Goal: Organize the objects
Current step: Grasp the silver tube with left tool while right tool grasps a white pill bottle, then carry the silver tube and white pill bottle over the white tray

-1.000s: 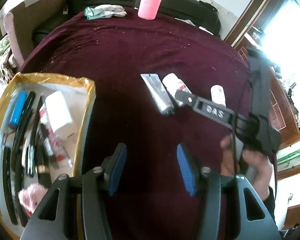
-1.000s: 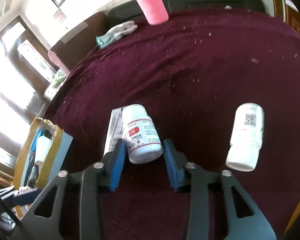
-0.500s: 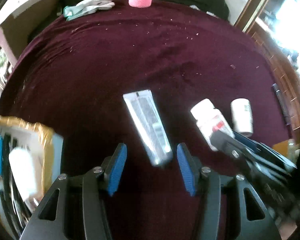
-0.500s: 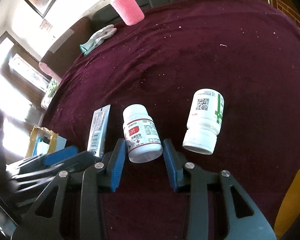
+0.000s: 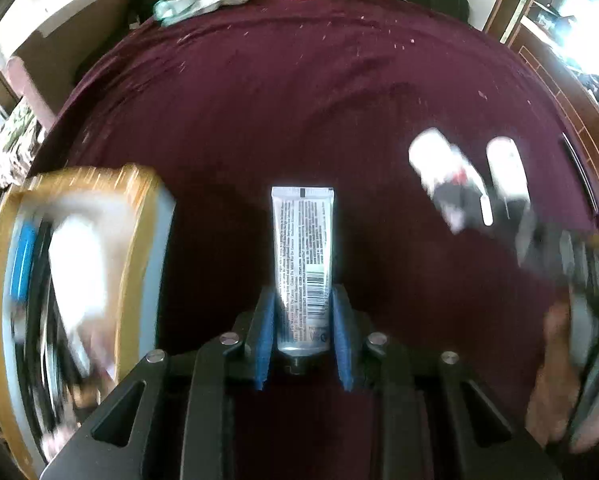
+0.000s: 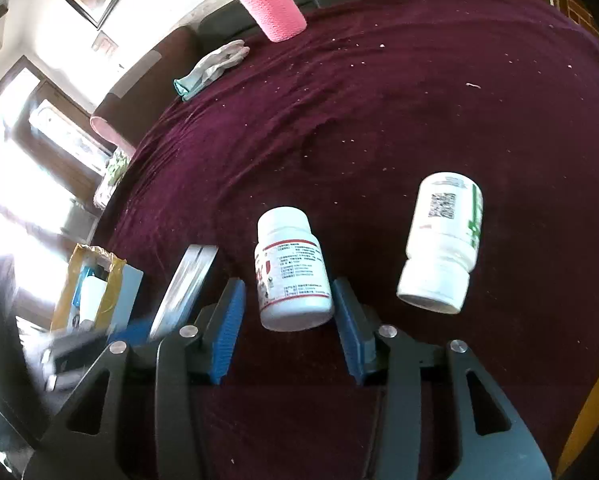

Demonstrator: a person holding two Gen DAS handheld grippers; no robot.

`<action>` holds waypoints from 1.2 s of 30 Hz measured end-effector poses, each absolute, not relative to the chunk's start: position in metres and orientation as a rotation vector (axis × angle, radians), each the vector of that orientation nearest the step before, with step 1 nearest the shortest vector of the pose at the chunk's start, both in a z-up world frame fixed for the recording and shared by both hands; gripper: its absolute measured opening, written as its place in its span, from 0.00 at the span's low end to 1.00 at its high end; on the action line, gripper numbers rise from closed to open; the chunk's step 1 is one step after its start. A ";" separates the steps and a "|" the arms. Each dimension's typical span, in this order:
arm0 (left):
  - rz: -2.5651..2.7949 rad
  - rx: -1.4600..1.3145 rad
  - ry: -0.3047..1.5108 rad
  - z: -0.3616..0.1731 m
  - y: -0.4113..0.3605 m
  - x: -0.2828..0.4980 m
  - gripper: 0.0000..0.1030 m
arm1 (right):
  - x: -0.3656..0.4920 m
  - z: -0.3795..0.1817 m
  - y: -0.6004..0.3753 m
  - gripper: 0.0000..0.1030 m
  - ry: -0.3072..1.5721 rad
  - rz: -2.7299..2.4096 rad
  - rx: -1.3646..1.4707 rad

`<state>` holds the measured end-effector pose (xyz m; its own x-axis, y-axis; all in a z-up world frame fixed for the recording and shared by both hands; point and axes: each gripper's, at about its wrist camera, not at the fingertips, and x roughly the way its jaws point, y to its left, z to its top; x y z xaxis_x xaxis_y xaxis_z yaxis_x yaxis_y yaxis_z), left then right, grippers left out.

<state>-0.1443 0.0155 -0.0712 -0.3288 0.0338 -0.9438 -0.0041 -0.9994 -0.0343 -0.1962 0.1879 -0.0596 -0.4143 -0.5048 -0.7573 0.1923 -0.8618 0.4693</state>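
Wide bare stretches of the maroon velvet tablecloth (image 6: pixel 419 92) lie open ahead. A pink knitted-sleeve bottle (image 6: pixel 273 10) and crumpled white-green gloves (image 6: pixel 213 66) block the far edge.

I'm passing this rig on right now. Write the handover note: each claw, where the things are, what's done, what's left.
Left claw: closing on the silver tube, pads at its sides.
Right claw: opening, red-label bottle lying between its pads, not gripped.
Green-label bottle lies beside it on the maroon cloth.
Done: the yellow-rimmed box already holds several items.
Left: likely tube, then both bottles, into the box.
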 end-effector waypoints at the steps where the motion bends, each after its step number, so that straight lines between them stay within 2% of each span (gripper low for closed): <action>1: 2.538 -1.805 -0.045 -0.071 0.015 -0.135 0.22 | -0.197 -0.060 0.187 0.42 -0.435 -2.301 1.379; 4: 2.541 -1.789 -0.049 -0.070 0.010 -0.103 0.22 | -0.198 -0.060 0.182 0.41 -0.406 -2.327 1.372; 5: 2.539 -1.785 -0.061 -0.069 0.008 -0.094 0.22 | -0.197 -0.060 0.181 0.40 -0.387 -2.339 1.370; 6: 2.538 -1.784 -0.068 -0.069 0.006 -0.088 0.22 | -0.196 -0.059 0.179 0.33 -0.367 -2.352 1.366; 7: 2.536 -1.781 -0.071 -0.068 0.003 -0.079 0.22 | -0.195 -0.059 0.178 0.32 -0.351 -2.357 1.365; 11: 2.528 -1.765 -0.114 -0.067 -0.005 -0.056 0.22 | -0.190 -0.058 0.174 0.32 -0.292 -2.370 1.356; 13: 2.532 -1.751 -0.139 -0.066 -0.011 -0.046 0.22 | -0.183 -0.053 0.177 0.32 -0.348 -2.348 1.393; 21: 2.474 -1.692 -0.216 -0.060 -0.015 -0.006 0.22 | -0.071 -0.036 0.171 0.32 -0.424 -2.321 1.377; 26: 2.468 -1.649 -0.154 -0.056 -0.008 0.002 0.23 | -0.024 -0.041 0.163 0.32 -0.359 -2.334 1.394; 30: 2.460 -1.644 -0.117 -0.060 -0.008 -0.007 0.25 | -0.020 -0.052 0.162 0.32 -0.359 -2.344 1.432; 36: 2.467 -1.632 -0.107 -0.066 -0.008 -0.015 0.24 | -0.017 -0.055 0.159 0.32 -0.359 -2.347 1.436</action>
<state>-0.0155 -0.0080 -0.0661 -0.3802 0.1900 -0.9052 -0.1110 -0.9810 -0.1593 -0.0173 0.1593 -0.0554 -0.4156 -0.4330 -0.7999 0.1739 -0.9010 0.3973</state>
